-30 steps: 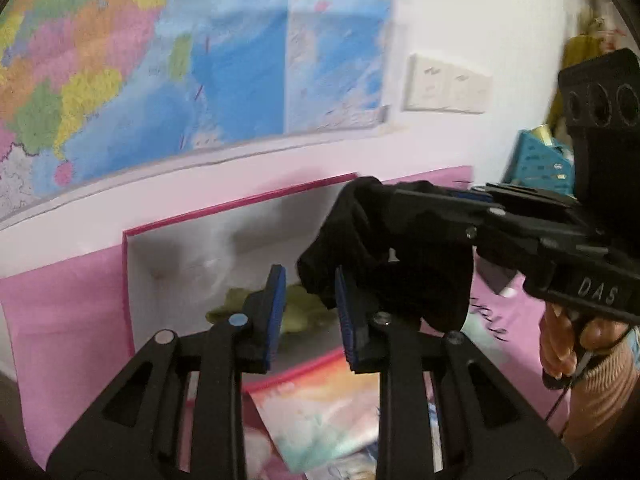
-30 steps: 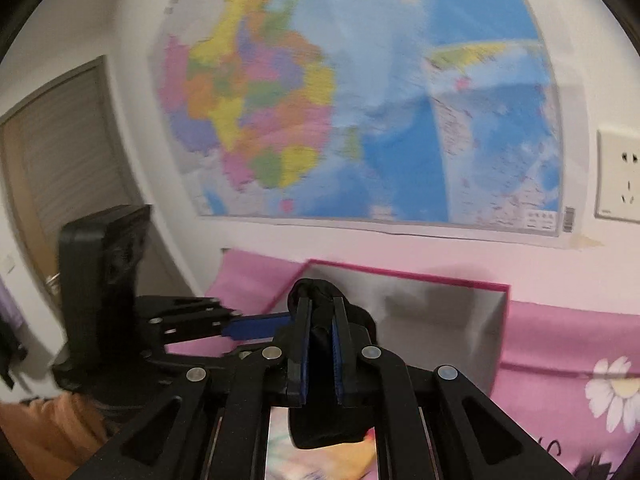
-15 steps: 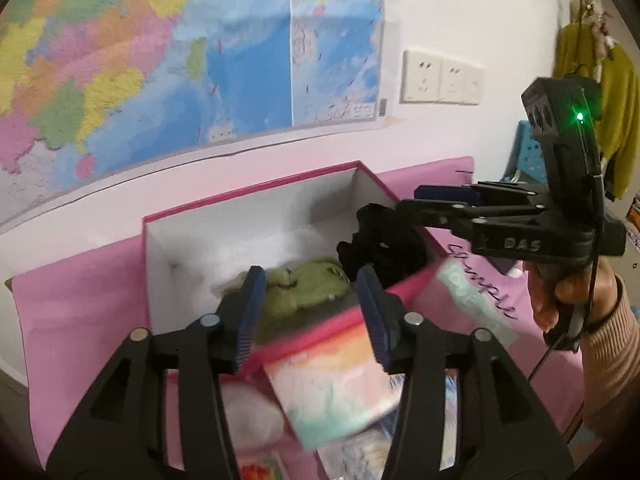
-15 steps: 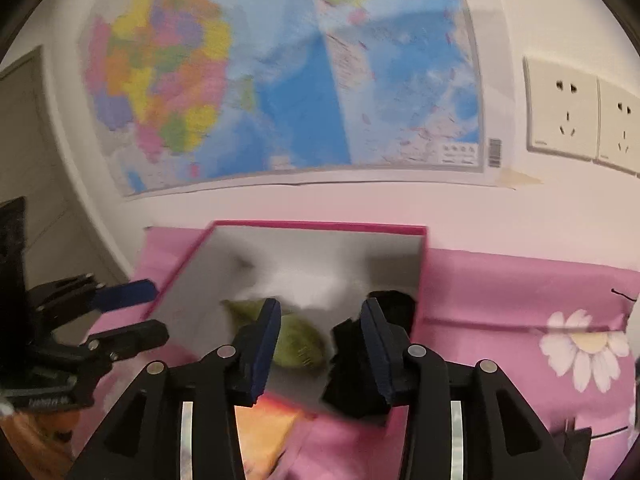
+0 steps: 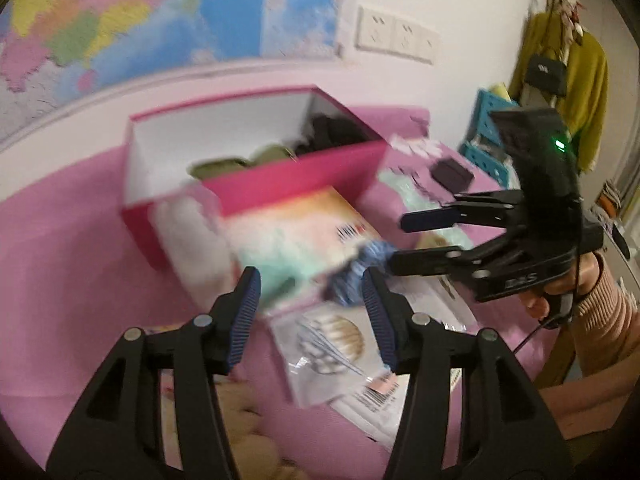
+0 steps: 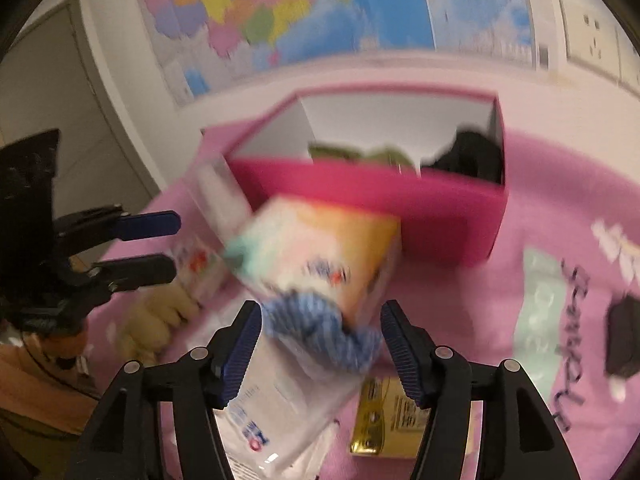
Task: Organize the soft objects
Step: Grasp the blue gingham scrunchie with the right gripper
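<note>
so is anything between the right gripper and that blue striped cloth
Nothing visible. The right gripper is open with the blue striped cloth directly ahead between its fingers. The cloth lies against the pastel package, which stands between it and the pink box, so it would need lifting over that.

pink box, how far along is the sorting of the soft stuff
Done: the pink box already holds a black cloth and an olive-green one. In hand: nothing; both tools are open, the right tool framing a blue striped cloth. Left: that cloth and the beige plush.
</note>
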Tool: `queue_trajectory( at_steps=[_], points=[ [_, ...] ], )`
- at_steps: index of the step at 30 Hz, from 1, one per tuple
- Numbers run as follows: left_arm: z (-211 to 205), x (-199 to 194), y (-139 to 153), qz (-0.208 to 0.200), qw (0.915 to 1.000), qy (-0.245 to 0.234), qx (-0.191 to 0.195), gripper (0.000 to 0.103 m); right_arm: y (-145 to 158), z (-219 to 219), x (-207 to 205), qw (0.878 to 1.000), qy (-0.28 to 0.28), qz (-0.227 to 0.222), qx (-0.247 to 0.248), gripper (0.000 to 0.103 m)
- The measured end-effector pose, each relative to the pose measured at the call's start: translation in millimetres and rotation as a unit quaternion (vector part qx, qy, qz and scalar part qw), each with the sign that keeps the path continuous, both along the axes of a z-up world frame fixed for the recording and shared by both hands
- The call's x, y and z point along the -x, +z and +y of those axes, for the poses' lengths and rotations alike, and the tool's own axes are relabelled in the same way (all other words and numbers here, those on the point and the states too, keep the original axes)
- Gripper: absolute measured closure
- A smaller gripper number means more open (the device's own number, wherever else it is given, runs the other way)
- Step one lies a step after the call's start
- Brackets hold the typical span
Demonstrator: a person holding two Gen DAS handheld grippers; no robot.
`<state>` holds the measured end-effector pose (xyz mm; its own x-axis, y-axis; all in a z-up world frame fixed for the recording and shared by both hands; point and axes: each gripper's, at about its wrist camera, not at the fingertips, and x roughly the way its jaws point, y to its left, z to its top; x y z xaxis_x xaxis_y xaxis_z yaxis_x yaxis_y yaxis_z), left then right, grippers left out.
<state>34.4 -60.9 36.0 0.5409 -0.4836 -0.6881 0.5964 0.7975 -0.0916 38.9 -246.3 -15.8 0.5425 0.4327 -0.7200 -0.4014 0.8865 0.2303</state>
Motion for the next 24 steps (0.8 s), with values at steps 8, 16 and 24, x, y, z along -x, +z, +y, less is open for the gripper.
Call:
queue_trajectory(
  at_steps=[8, 16, 24],
  points=[
    [-35.1, -9.8, -37.4, 0.046, 0.9981, -0.028, -0.029, 0.051, -17.2, 3.6, 1.5, 1.0, 0.001, -0.005, 0.016, 0.055],
    [-48.5, -21.9, -58.3, 0.094, 0.9946, -0.039, -0.019, 0.078, -19.3, -3.0, 10.8, 1.0, 0.001, -0.021, 0.014, 0.094],
    [-58.1, -9.6, -39.3, 0.07, 0.9953, -0.067, -0.003, 0.092, 15.0, -9.7, 26.7, 0.997, 0.002, -0.067, -0.023, 0.096]
  ],
)
